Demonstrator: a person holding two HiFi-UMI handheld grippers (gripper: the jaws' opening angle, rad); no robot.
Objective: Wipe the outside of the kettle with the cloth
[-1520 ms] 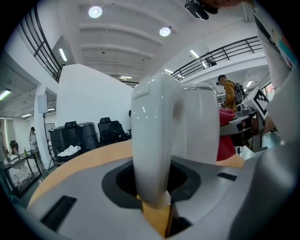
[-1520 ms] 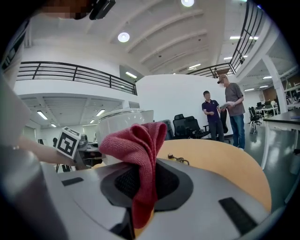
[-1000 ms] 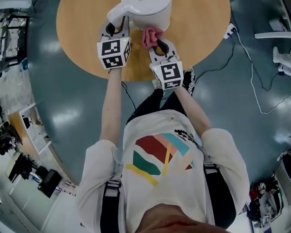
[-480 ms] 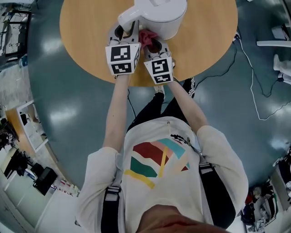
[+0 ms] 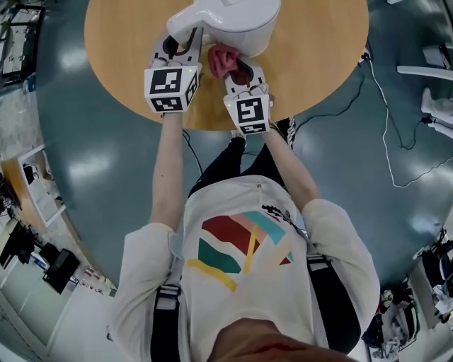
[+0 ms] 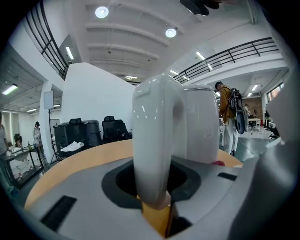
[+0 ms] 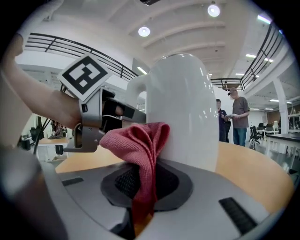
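Clamping the handle (image 6: 154, 140) of the white kettle (image 5: 237, 21), the fingers of the left gripper (image 5: 178, 48) are holding it at the frame's top centre on the round bench (image 5: 318, 63). The right gripper (image 5: 238, 71) is pinching the red cloth (image 5: 222, 60) against the kettle's lower wall.

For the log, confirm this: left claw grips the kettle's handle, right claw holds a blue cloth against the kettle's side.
Wrong colour: the right gripper view shows a red cloth. Left claw grips the handle of the kettle, right claw holds the red cloth against its side.
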